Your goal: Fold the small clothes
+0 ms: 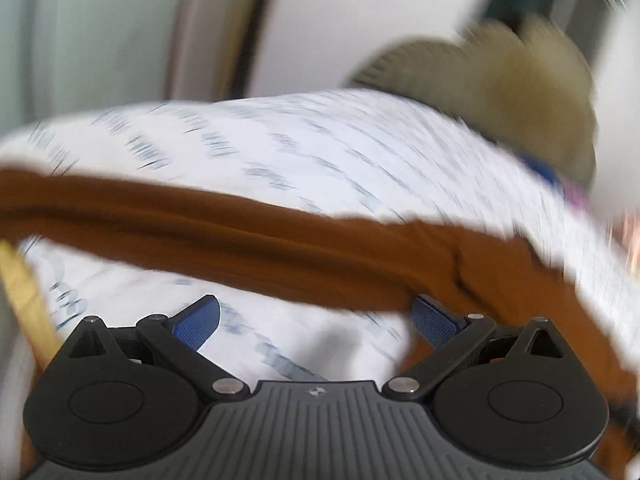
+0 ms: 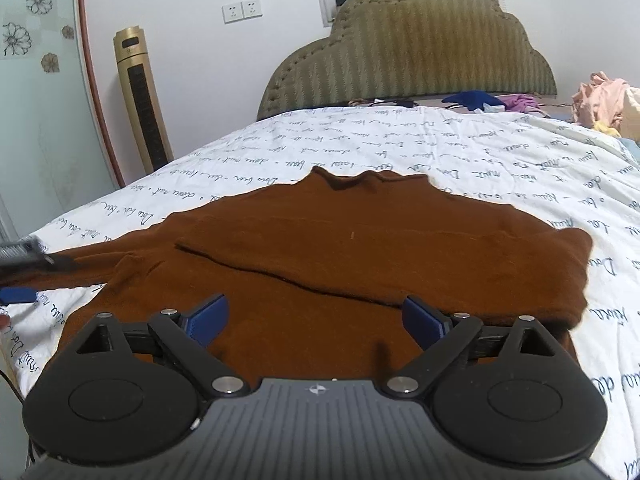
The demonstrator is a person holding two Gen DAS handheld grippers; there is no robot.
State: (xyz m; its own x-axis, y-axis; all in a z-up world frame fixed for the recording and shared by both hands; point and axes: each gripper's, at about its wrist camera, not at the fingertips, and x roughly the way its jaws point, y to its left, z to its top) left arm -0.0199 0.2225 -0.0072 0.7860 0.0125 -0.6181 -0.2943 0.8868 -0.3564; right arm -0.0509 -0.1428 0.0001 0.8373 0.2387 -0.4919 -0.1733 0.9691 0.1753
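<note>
- Brown sweater (image 2: pixel 340 252) lies flat on the bedsheet (image 2: pixel 500 160), collar toward twelve o'clock.
- Right gripper (image 2: pixel 316 318) hovers over its hem, jaws spread, holding nothing.
- Left gripper (image 1: pixel 316 318), jaws spread, beside the sleeve (image 1: pixel 200 224).

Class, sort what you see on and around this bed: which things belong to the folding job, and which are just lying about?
Job:
brown sweater
left gripper, open
right gripper, open
bed sheet, the work surface

Lying about:
blue garment
pink clothes pile
headboard
tower fan
</note>
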